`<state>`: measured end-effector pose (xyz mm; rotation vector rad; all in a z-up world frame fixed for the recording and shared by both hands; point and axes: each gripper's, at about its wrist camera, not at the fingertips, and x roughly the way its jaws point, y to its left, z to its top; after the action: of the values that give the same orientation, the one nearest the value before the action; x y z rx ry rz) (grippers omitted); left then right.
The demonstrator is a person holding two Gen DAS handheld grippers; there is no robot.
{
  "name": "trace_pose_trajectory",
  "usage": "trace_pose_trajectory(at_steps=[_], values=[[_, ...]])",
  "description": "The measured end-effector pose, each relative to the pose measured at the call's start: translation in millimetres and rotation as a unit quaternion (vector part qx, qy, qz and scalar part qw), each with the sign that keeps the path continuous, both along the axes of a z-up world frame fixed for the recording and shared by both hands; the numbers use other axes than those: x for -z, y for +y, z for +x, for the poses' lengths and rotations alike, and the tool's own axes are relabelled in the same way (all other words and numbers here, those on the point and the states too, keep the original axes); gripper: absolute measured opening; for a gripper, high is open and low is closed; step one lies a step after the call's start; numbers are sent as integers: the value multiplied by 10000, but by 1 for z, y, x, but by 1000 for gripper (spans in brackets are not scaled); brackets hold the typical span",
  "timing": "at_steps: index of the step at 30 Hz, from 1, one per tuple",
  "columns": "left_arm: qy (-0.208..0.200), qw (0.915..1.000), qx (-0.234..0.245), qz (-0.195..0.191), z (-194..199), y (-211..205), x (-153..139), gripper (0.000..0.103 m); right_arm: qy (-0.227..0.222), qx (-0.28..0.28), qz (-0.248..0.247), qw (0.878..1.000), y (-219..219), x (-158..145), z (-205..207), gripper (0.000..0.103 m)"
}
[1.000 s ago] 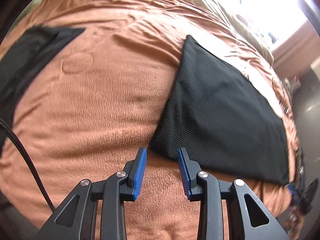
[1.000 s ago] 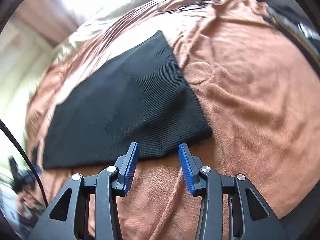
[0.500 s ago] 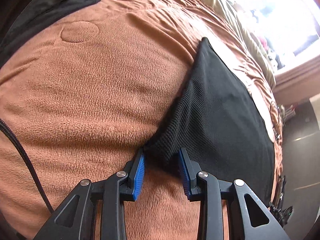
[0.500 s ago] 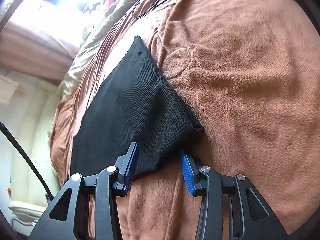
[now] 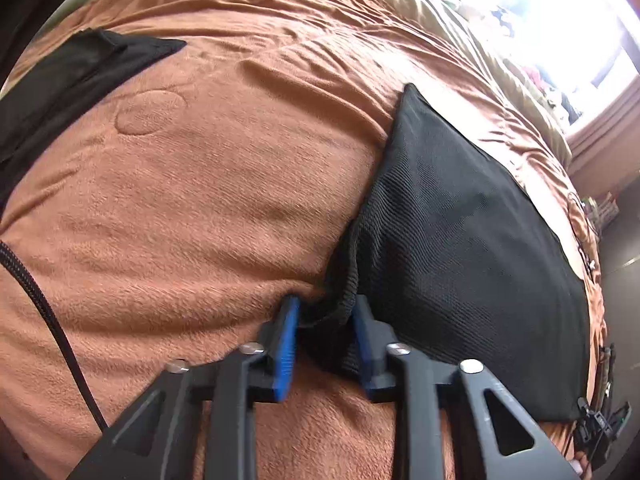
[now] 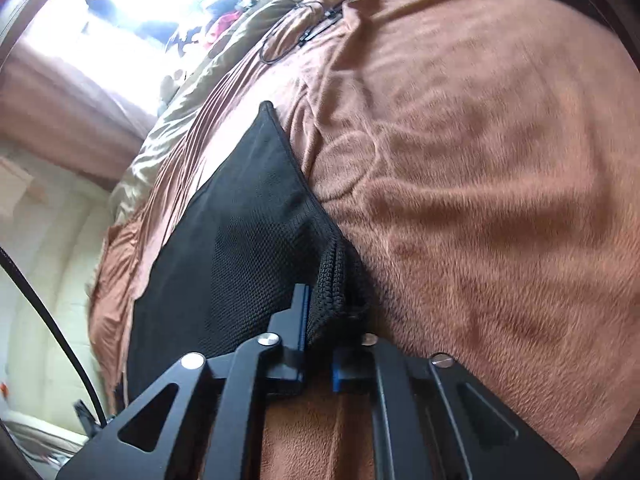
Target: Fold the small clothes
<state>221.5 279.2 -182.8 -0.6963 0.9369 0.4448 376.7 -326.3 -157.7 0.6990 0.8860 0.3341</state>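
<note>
A black knit garment lies flat on a brown fleece blanket. My left gripper has its blue pads closing around the garment's near left corner, which bunches up between them. In the right wrist view the same garment runs away to the left. My right gripper is shut on its near right corner, and the thick hem is folded up between the fingers, hiding the right pad.
Another black cloth lies at the far left of the blanket. A tan quilt and a bright window are beyond. A thin black cable lies on the far blanket. The bed edge and dark floor are on the right.
Both grippers moved forward onto the garment's near corners and closed on them. The corners, flat before, are now bunched and lifted between the pads.
</note>
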Motion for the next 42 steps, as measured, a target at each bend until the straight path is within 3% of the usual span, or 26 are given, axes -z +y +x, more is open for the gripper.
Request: trace_pose_trajectory(at_steps=[1,3,10,17,37,42], values=[[-16,10000,-12,21,0,1,-1,13,-42,24,-56,10000,2,-4,-1,2],[-43,9999,-8,143,0,1,-6,10,-133,75,-116,9998,2,-12,-6,1],[-243,9992,-35,311,-7,4,-38,9,-219,17,-220,9995,7,-28,-23,0],[-422,9983,-74,388,-39,5,-61,8,-233,-133,-208,9994,2,-36,-32,0],[-675,9974,-58,266,-139,2,-57,8,-311,-294,-340,9985,-3,-41,-96,0],[-773,9969,15,170,-155,-1,-49,8,-677,-457,-952,9921,6,-49,-113,1]])
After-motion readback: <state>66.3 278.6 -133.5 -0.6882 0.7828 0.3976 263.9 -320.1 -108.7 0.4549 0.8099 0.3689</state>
